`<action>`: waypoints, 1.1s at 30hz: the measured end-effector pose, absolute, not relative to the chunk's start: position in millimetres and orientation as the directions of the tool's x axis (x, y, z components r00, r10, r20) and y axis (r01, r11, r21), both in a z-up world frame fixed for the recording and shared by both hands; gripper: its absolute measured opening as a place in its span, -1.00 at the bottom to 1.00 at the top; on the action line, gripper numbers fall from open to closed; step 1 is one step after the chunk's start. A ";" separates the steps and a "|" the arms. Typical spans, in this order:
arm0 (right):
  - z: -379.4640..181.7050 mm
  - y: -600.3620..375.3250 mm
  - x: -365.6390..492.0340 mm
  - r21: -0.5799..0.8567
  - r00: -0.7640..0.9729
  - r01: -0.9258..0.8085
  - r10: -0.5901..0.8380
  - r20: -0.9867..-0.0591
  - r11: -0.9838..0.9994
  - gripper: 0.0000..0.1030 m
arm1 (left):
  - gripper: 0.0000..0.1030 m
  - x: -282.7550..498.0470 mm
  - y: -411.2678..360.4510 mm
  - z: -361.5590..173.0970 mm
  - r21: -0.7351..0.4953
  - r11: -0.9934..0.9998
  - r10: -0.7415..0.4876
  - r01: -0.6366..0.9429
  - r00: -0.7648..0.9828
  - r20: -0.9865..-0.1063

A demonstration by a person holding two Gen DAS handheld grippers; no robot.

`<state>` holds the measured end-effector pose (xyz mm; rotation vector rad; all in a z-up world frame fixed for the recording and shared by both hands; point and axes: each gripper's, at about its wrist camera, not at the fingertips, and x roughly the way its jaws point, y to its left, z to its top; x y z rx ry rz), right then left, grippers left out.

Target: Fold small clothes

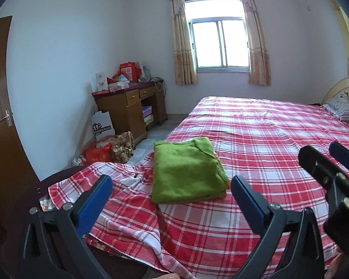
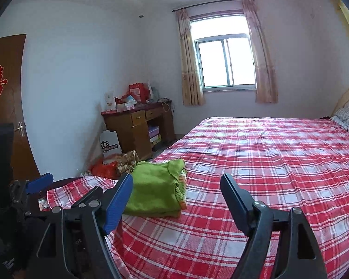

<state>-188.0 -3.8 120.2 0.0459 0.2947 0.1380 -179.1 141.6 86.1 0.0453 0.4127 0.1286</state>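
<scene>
A green knitted garment (image 1: 186,172) lies folded in a neat rectangle on the red plaid bed sheet (image 1: 256,139), near the bed's left foot corner; a strip of orange shows at its right edge. It also shows in the right wrist view (image 2: 154,187). My left gripper (image 1: 172,193) is open and empty, held above the bed just in front of the garment. My right gripper (image 2: 176,189) is open and empty, to the right of the garment. The right gripper also shows in the left wrist view (image 1: 325,160), and the left gripper's blue finger (image 2: 38,182) in the right wrist view.
A wooden desk (image 1: 130,107) piled with red boxes stands by the far wall under the window (image 1: 219,44). Bags and a carton (image 1: 103,125) lie on the floor beside it. A brown door (image 1: 0,107) is at the left. A striped pillow (image 1: 342,108) and headboard are at the right.
</scene>
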 end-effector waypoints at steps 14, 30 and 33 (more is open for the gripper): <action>118.1 -6.3 -188.1 0.078 0.948 -0.121 0.139 -0.287 0.990 0.53 | 1.00 -179.4 142.6 86.4 0.068 0.991 0.135 -0.118 0.908 -0.396; 117.0 -11.1 -187.6 0.091 0.950 -0.109 0.130 -0.284 0.990 0.54 | 1.00 -177.6 145.4 84.1 0.071 0.990 0.140 -0.121 0.904 -0.403; 117.0 -12.7 -187.3 0.095 0.951 -0.105 0.128 -0.282 0.990 0.54 | 1.00 -177.6 145.4 84.1 0.072 0.990 0.141 -0.122 0.904 -0.404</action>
